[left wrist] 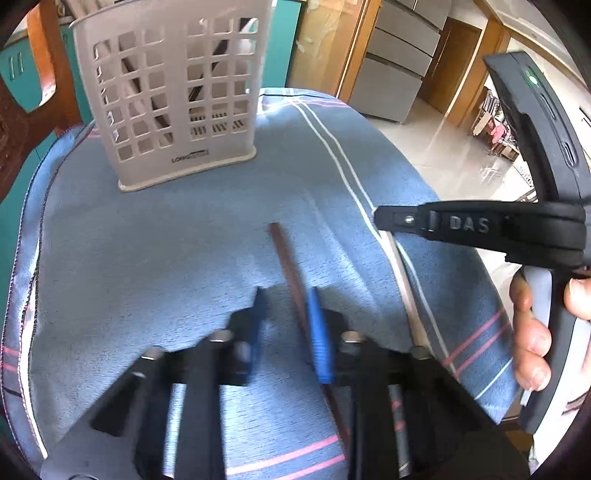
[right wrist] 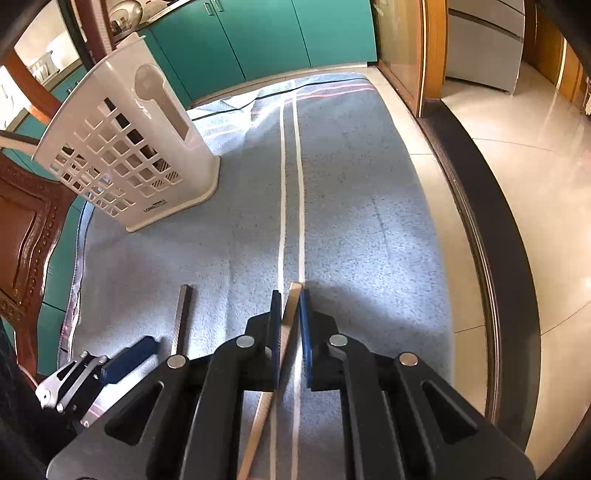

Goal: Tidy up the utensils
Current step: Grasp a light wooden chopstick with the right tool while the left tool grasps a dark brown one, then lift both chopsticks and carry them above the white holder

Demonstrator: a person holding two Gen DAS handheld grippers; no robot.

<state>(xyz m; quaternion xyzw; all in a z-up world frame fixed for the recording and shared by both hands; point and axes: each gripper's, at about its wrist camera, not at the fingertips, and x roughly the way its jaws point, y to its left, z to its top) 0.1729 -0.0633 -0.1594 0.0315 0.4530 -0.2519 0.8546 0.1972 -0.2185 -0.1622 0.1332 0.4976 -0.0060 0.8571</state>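
A white slotted utensil holder (left wrist: 166, 92) stands upright on the blue cloth (left wrist: 147, 240) at the far side, with several utensils inside; it also shows at the left of the right wrist view (right wrist: 125, 155). A brown chopstick (left wrist: 286, 258) lies on the cloth. My left gripper (left wrist: 286, 306) is open around it, its right blue pad beside the stick. My right gripper (right wrist: 290, 295) is shut on a pale chopstick (right wrist: 291, 306) held just above the cloth. The brown chopstick (right wrist: 183, 314) lies to its left.
The cloth-covered table ends at the right (right wrist: 436, 221), with tiled floor (right wrist: 535, 184) beyond. A carved wooden chair (right wrist: 26, 229) stands at the left. Teal cabinets (right wrist: 258, 33) are behind. The right hand-held gripper body (left wrist: 517, 229) is at the right of the left wrist view.
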